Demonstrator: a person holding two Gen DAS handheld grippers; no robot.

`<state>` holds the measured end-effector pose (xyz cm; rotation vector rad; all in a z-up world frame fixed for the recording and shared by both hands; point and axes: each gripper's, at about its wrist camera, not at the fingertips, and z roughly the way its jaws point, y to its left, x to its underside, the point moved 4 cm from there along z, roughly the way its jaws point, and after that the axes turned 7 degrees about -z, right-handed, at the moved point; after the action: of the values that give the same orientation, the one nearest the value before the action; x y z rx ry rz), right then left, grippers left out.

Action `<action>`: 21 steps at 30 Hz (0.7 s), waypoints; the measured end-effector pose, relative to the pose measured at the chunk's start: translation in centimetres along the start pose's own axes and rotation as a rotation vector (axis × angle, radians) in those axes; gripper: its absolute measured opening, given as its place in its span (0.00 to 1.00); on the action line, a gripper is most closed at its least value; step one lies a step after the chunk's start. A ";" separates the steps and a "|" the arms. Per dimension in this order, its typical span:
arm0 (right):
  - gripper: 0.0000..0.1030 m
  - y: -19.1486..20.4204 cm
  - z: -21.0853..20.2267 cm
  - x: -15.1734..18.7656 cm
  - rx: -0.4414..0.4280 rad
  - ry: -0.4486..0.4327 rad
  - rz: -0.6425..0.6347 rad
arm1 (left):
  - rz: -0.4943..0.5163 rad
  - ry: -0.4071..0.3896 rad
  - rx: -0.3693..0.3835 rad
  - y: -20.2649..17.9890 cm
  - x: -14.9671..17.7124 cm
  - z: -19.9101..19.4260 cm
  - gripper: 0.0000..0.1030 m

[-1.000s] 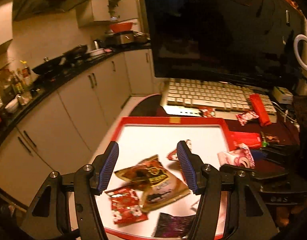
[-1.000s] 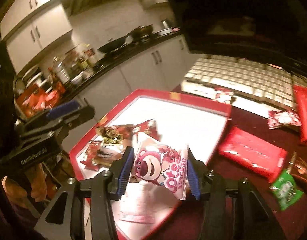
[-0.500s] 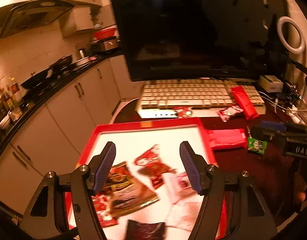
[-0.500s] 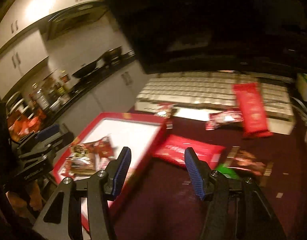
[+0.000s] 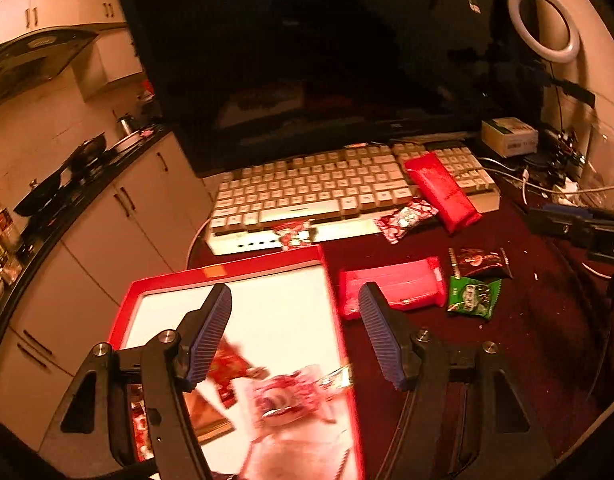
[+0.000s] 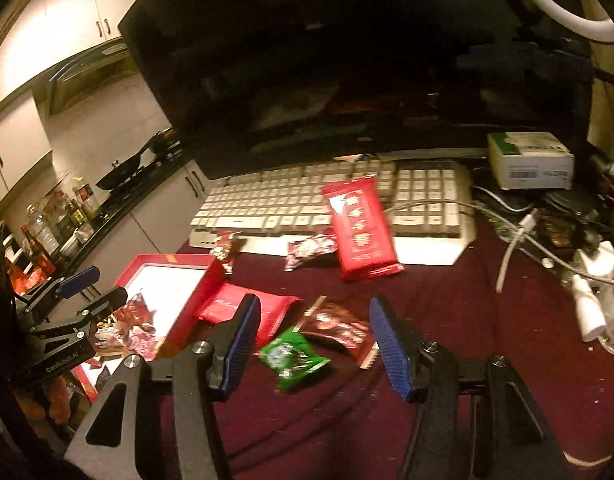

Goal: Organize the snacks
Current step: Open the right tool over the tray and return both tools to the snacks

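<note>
The right tongs (image 6: 313, 342), which earlier clamped the pink bear snack packet (image 5: 291, 398), now stand apart and empty above a green packet (image 6: 293, 356) on the table (image 6: 487, 320); that packet lies in the red tray (image 5: 349, 360). Left tongs (image 5: 295, 330), having just been opening, are apart, empty.

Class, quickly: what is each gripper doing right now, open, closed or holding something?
Left gripper: open, holding nothing, over the red tray.
Right gripper: open, holding nothing, above the green packet.

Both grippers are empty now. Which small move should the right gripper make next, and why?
Probably lower the right gripper onto the green packet and close. Its jaws stand open and empty, the packet lies just ahead between them on the maroon cloth, still outside the red tray that already holds other snacks.
</note>
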<state>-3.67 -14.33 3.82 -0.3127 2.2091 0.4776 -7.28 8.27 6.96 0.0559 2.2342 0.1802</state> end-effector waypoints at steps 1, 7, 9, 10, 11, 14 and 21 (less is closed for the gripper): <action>0.57 -0.4 0.0 0.0 0.005 0.001 0.002 | 0.008 0.004 0.004 -0.6 -0.1 0.3 0.64; 0.58 -2.4 0.4 0.6 0.025 0.038 0.011 | 0.051 0.025 0.026 -3.3 -0.4 1.7 0.64; 0.58 -2.9 0.6 0.8 0.029 0.046 0.017 | 0.063 0.030 0.030 -4.0 -0.5 2.1 0.64; 0.58 -3.1 0.7 0.8 0.027 0.049 0.019 | 0.069 0.033 0.032 -4.3 -0.5 2.4 0.64; 0.58 -3.3 0.9 0.9 0.024 0.056 0.021 | 0.073 0.036 0.034 -4.6 -0.6 2.6 0.64; 0.58 -3.3 1.5 1.1 0.020 0.075 0.017 | 0.077 0.046 0.036 -5.1 -0.6 3.2 0.64; 0.58 -2.9 2.7 1.2 0.006 0.100 -0.002 | 0.083 0.064 0.038 -5.7 -0.6 4.4 0.64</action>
<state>-1.44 -15.84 0.69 -0.3426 2.3066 0.4627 -3.32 3.02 3.92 0.1659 2.3012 0.1865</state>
